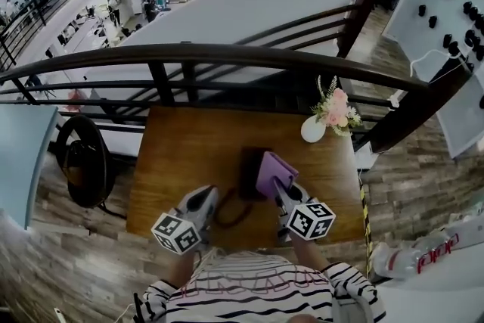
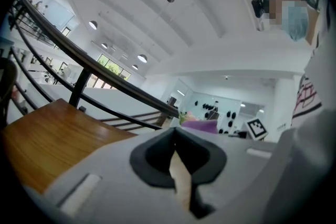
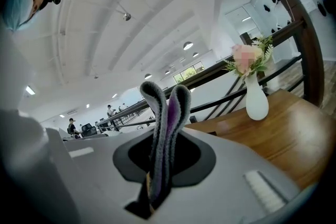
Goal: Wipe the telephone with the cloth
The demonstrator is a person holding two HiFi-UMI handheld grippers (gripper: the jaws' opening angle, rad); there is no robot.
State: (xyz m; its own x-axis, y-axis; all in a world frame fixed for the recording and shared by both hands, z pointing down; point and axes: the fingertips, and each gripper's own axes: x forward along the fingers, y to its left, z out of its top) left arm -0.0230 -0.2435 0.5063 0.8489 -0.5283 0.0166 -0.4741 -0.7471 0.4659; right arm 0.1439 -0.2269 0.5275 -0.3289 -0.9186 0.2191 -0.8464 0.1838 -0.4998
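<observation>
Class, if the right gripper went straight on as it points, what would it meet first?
Probably the dark telephone, lying ahead on the wooden table; the right gripper, shut on the folded purple cloth, aims at it. Depth unclear.

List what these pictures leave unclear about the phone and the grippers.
- Phone: head view, largely covered by the cloth and right gripper; keys too small to tell.
- Phone, both gripper views: not visible, blocked by each gripper's own body.
- Cord: head view, too small to tell whether the left gripper touches it.
- Cloth's lower end: right gripper view, hidden inside the shut jaws.
</observation>
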